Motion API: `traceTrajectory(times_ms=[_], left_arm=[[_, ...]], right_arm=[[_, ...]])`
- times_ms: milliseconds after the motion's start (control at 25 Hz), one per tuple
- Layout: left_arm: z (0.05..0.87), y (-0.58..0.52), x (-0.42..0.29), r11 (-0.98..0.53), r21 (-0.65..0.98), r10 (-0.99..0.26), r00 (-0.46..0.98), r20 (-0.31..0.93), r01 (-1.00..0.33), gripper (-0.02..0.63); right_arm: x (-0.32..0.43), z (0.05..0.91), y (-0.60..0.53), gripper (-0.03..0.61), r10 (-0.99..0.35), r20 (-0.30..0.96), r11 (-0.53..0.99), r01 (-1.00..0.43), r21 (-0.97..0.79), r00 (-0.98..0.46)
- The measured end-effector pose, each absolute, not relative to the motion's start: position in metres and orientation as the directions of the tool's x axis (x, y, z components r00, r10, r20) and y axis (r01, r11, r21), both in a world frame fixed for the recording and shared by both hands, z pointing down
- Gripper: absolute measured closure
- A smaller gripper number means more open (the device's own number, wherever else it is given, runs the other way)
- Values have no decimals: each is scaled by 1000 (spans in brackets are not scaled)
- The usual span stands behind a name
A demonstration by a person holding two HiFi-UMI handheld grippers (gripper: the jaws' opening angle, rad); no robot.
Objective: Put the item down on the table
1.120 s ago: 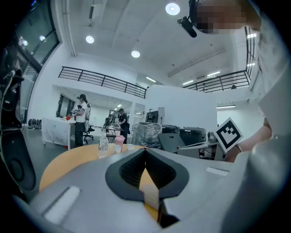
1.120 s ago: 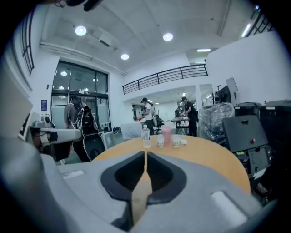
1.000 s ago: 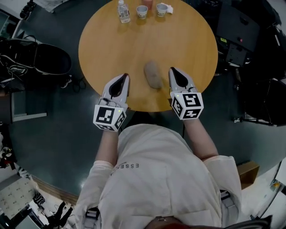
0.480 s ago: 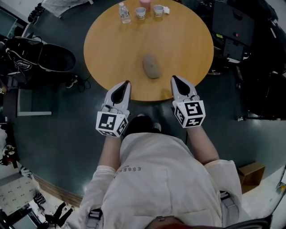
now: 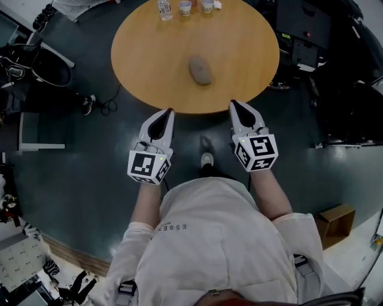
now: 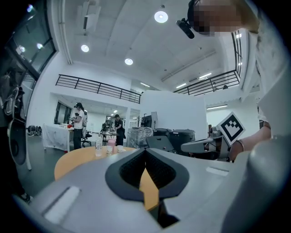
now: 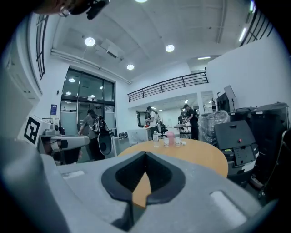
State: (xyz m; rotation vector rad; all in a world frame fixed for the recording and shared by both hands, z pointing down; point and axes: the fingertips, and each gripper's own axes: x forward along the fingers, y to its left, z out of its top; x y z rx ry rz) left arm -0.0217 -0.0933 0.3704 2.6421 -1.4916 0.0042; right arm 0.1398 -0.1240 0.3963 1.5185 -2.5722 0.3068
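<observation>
The item point(image 5: 200, 70) lies alone near the middle of the table point(image 5: 251, 54), so I judge it set down. My left gripper point(image 5: 169, 111) and right gripper point(image 5: 233, 103) hang just off the table's near edge, both closed on nothing. The item looks like a rounded, dull lump, probably firm, smooth and apt to slip. I'd pinch it across its narrow waist, not the ends.

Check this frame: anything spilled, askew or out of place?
Nothing stands out. The grey-brown oblong item lies flat on the round table, bottle and cups stand upright at its far edge, and the left gripper and right gripper are shut and empty.
</observation>
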Motion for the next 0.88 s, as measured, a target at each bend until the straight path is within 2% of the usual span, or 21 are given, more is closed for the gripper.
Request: traceTrajectory(times_ms=[640, 880], left_arm=[[377, 105, -89, -507, 117, -858, 513, 27, -854, 598], [372, 143, -84, -531, 103, -845, 535, 6, -841, 598]], right_arm=[[74, 387, 75, 586, -853, 235, 456, -885, -98, -466], [76, 389, 115, 586, -863, 242, 429, -896, -111, -443]])
